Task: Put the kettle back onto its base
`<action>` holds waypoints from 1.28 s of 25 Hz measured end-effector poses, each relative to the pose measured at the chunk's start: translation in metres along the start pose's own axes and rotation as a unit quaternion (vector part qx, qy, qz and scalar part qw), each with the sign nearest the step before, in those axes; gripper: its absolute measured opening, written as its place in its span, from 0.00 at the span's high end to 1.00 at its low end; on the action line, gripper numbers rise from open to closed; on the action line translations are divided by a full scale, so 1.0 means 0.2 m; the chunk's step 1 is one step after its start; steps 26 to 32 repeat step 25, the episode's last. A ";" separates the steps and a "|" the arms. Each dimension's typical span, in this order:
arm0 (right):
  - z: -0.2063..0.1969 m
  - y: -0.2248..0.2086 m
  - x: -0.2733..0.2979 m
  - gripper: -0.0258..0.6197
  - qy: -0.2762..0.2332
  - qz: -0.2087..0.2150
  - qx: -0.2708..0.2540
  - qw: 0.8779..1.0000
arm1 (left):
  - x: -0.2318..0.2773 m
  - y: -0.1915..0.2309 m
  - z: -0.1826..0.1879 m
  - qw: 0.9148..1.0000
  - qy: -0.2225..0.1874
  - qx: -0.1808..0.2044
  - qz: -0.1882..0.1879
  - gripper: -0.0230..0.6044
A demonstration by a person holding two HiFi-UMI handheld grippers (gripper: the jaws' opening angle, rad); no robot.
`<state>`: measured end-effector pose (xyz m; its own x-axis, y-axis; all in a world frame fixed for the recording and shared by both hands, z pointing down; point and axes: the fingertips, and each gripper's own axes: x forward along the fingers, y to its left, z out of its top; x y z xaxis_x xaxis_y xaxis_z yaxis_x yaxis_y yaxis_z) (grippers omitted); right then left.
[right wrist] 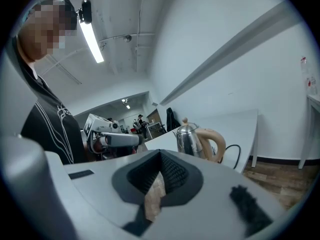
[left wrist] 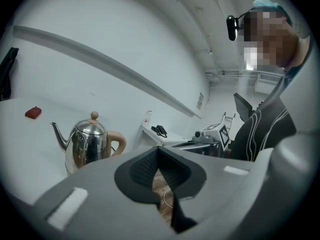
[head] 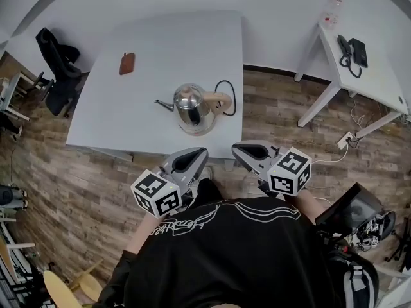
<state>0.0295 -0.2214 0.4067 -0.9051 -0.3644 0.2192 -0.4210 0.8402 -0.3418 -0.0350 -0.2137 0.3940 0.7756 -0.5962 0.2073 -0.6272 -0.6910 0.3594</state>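
Kettle [head: 191, 106] upright on white table [head: 167, 40]

Under the kettle [head: 191, 104] the base [head: 199, 131] shows only as a thin rim; in the left gripper view the left hand-held gripper [left wrist: 159, 156] covers it. The brown thing [head: 127, 63] near the worktop's [head: 109, 114] far left corner is too small to identify.
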 end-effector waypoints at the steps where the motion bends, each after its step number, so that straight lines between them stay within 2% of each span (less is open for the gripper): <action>1: -0.01 0.00 0.00 0.95 0.003 0.001 0.001 1.000 | 0.00 -0.01 0.00 1.000 0.002 -0.001 -0.002 0.96; 9: -0.07 0.01 0.01 0.95 0.012 0.000 0.011 1.000 | 0.05 -0.05 -0.03 1.000 0.019 0.005 -0.017 0.96; 14: -0.11 0.01 0.01 0.95 0.017 -0.002 0.016 1.000 | 0.03 -0.04 -0.07 0.999 0.016 -0.023 -0.025 0.96; 32: -0.16 0.06 0.03 0.95 0.026 0.005 0.025 0.999 | 0.01 -0.04 -0.12 0.999 0.019 -0.038 -0.030 0.96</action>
